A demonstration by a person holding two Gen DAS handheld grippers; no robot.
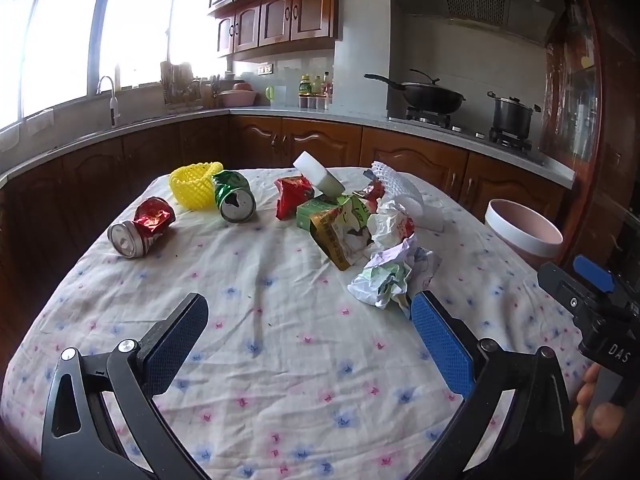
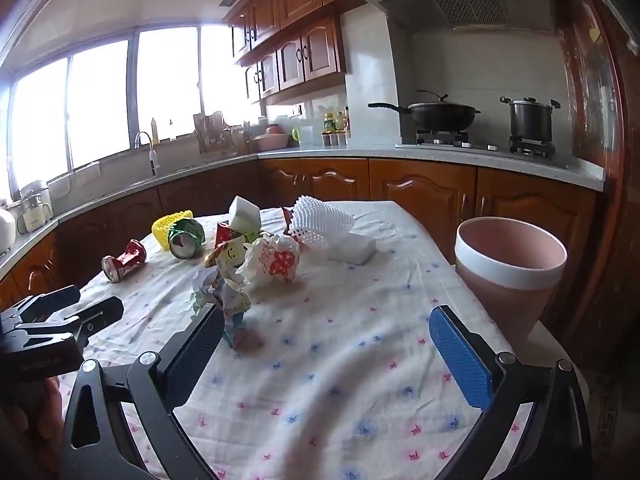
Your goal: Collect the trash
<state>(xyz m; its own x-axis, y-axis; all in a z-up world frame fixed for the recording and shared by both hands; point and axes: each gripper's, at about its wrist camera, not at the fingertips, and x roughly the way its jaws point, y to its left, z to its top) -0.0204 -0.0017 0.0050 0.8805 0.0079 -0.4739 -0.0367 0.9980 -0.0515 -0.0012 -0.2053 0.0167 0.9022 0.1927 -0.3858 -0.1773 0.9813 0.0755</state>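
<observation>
I see the trash spread over the far half of the table (image 1: 280,360), which wears a white cloth printed with small pink and blue flowers. Toward the far left corner lies a crushed red drink can (image 1: 140,227) on its side, silver end facing me. Behind it a yellow foam fruit net (image 1: 192,186) stands just beside a dented green drink can (image 1: 234,196), also on its side.

The main heap sits at the middle of the far half: a crumpled red foil wrapper (image 1: 292,196), a white sponge block (image 1: 318,176) propped tilted on top, a squashed green and gold drink carton (image 1: 336,228), a white paper ball with red print (image 2: 272,258) and a white foam fruit net (image 2: 320,220) touching a flat white block (image 2: 354,250). Nearest me is a wad of crumpled white paper with green and pink print (image 1: 388,276).

A pink waste bin with a white rim (image 2: 510,264) stands off the table's right edge.

My left gripper (image 1: 308,316) hangs over the near cloth, tongs spread wide, nothing between them; its right pad is close by the paper wad. My right gripper (image 2: 326,334) is likewise spread wide and empty.
</observation>
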